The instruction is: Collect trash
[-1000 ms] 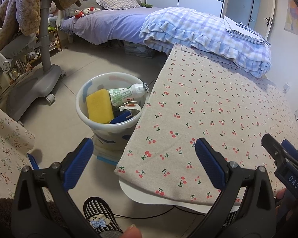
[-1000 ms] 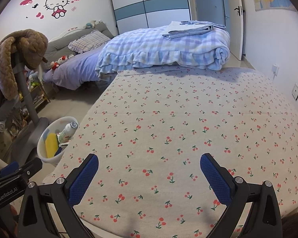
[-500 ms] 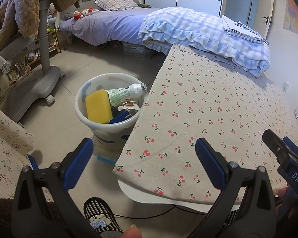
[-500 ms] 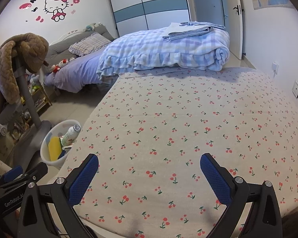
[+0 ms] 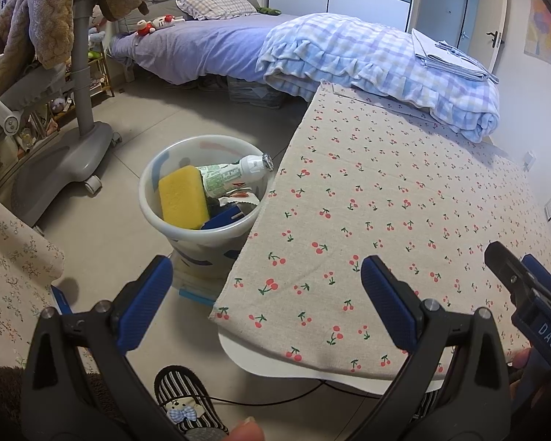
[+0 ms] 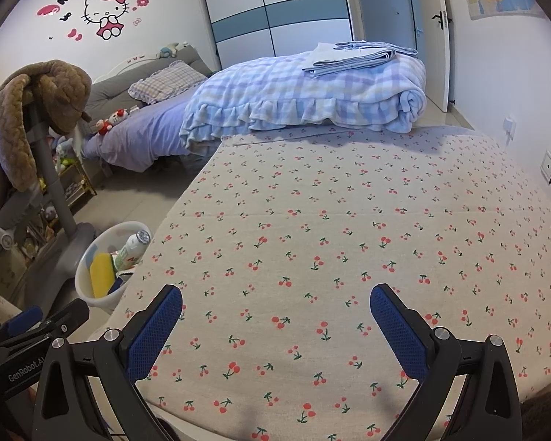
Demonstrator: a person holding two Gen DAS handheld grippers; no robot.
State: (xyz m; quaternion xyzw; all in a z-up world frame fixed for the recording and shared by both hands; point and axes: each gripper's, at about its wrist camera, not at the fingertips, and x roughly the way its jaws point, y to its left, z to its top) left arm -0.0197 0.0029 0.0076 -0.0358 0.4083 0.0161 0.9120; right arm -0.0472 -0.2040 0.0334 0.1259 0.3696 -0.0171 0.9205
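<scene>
Your left gripper (image 5: 264, 305) is spread wide, nothing between the blue pads (image 5: 384, 299); it hangs past the near-left corner of the cherry-print table (image 5: 404, 198), partly over floor. Your right gripper (image 6: 275, 325) is likewise wide apart and empty, held over the near edge of the same tabletop.

Trash bin (image 5: 202, 237): white plastic, on the floor, ahead of and slightly left of your L gripper, tucked against the table's left edge. From your R gripper it sits well off to the left, below table level.

Bin contents: yellow sponge (image 5: 183, 196) upright on the side left of your L gripper; a white bottle w/ green label (image 5: 235, 174) lying tilted beyond it, cap toward the table; a blue item (image 5: 224, 218) nearest your gripper, type unclear.

Tabletop ahead of the R gripper shows only cloth. A striped slipper (image 5: 189, 402) lies on the floor directly beneath your L gripper. The R gripper's tip shows at the right edge of the L view.
</scene>
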